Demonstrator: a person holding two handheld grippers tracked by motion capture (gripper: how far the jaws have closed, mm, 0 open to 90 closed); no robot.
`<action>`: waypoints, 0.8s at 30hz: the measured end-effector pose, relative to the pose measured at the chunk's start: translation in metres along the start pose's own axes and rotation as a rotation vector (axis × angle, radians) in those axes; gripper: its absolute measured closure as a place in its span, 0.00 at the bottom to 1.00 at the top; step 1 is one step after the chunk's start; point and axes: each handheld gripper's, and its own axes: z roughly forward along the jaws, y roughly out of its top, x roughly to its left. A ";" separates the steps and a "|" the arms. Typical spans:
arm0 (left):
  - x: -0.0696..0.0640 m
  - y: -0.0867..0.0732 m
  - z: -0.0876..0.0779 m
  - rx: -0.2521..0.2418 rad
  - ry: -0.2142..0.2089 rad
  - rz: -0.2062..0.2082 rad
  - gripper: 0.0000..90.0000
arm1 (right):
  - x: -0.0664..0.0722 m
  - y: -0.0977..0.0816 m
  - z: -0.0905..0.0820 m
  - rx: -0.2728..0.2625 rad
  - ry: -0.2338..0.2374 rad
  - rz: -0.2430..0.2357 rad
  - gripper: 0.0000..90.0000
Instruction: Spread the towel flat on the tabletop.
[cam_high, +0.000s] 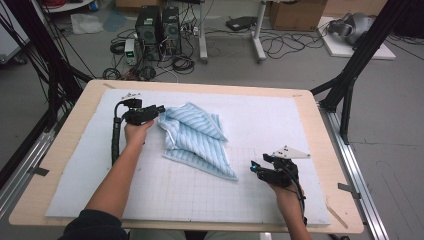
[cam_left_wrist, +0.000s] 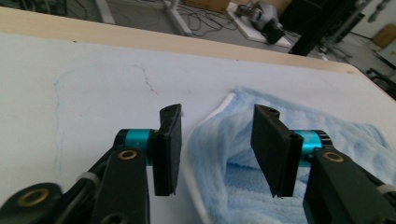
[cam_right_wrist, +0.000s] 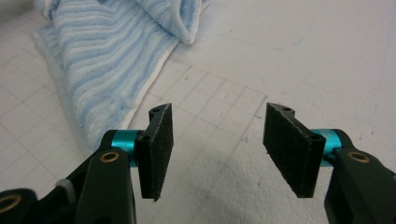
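Between the left tongs (cam_left_wrist: 215, 149) and right tongs (cam_right_wrist: 215, 154): a blue striped towel (cam_high: 197, 137), crumpled and half folded, mid-fold.

At the left tongs, far-left end of the towel: jaws released, parted, a white-edged fold of towel (cam_left_wrist: 261, 154) lying loosely in the gap, pads not pressing on it. At the right tongs (cam_high: 260, 167), just off the towel's near-right corner: jaws likewise released, holding nothing, bare gridded mat (cam_right_wrist: 224, 93) beneath, towel edge (cam_right_wrist: 102, 74) up and to the left of the jaws. Likely step: a pause between folds, one end just set down or about to be taken, cloth resting on the pale mat over the wooden table (cam_high: 65, 145). Next move, by judgement: lowering over a corner or hem, closing on a single layer, then drawing the cloth flat; for the right tongs, a short reach toward the nearest corner first.
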 end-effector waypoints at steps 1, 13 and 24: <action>0.000 0.000 -0.002 -0.002 -0.015 0.007 0.52 | 0.001 0.000 0.001 0.003 0.002 -0.003 0.47; -0.033 -0.021 -0.027 0.051 -0.214 0.150 0.42 | 0.010 0.013 0.032 0.026 0.061 -0.032 0.55; -0.046 -0.052 -0.053 0.129 -0.318 0.212 0.38 | 0.043 0.032 0.085 0.101 0.108 -0.102 0.56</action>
